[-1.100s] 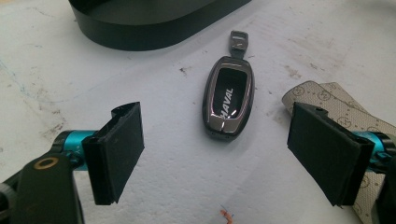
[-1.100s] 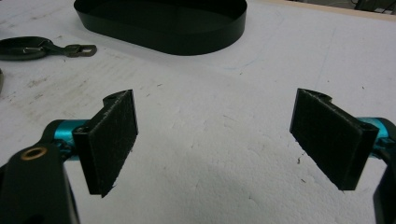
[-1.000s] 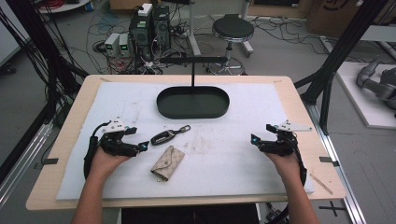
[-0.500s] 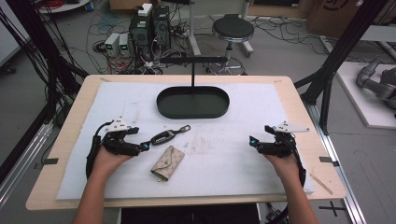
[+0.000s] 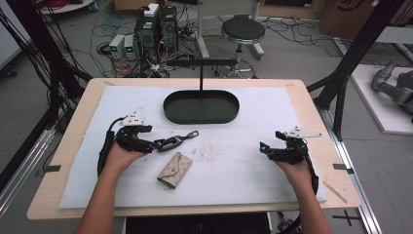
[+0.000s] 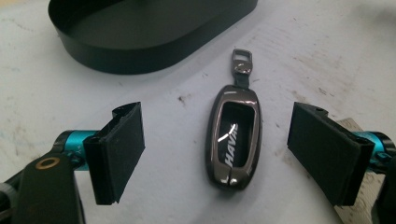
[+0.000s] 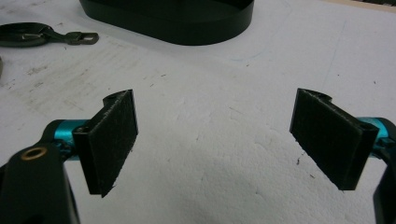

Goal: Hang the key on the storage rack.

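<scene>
High view, left gripper point(image 5: 155, 144): left of centre, jaws apart, tips at the near end of the key fob point(image 5: 171, 142).
High view, key fob: lies flat on the white tabletop point(image 5: 253, 105), centre-left, its clip end pointing to the upper right.
High view, key pouch point(image 5: 175, 169): beige, just below the fob, apart from it.
High view, black tray point(image 5: 201, 107): oval, upper centre, with an upright stand rising from it.
High view, right gripper point(image 5: 263, 148): right of centre, jaws apart, holding nothing, well apart from the fob.
Left gripper view, key fob point(image 6: 235, 135): centre of frame, between the spread jaws, neither pad touching it.
Left gripper view, black tray point(image 6: 140, 32): top of frame.
Right gripper view, jaws: wide apart over bare tabletop point(image 7: 224, 140).
Right gripper view, key fob point(image 7: 35, 34): upper left corner.
</scene>
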{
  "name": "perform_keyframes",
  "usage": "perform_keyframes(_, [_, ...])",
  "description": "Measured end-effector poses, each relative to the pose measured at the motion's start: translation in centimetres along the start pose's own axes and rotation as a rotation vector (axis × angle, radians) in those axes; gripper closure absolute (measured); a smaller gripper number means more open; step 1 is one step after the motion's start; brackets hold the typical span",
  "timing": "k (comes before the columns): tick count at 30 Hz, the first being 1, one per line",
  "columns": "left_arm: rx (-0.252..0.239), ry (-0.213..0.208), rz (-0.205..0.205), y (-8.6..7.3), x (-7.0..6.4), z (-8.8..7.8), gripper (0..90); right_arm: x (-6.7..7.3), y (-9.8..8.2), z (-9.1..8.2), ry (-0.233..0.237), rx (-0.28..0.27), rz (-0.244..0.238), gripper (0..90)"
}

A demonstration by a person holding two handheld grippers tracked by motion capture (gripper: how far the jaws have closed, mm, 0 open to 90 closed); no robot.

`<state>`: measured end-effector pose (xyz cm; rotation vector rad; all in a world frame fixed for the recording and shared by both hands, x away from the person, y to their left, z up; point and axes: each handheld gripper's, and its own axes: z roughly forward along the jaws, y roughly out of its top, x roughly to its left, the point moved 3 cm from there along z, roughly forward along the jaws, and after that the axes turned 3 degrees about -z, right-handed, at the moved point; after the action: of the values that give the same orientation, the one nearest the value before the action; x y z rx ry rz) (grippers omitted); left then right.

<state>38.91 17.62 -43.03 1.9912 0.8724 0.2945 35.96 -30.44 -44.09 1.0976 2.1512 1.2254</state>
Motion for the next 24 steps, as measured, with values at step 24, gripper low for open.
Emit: perform_keyframes(24, [0.146,-0.073,0.073,3.1,-1.5,7.5,24.2,-0.1,-0.1,0.1,-0.001,0.001,0.003,15.4])
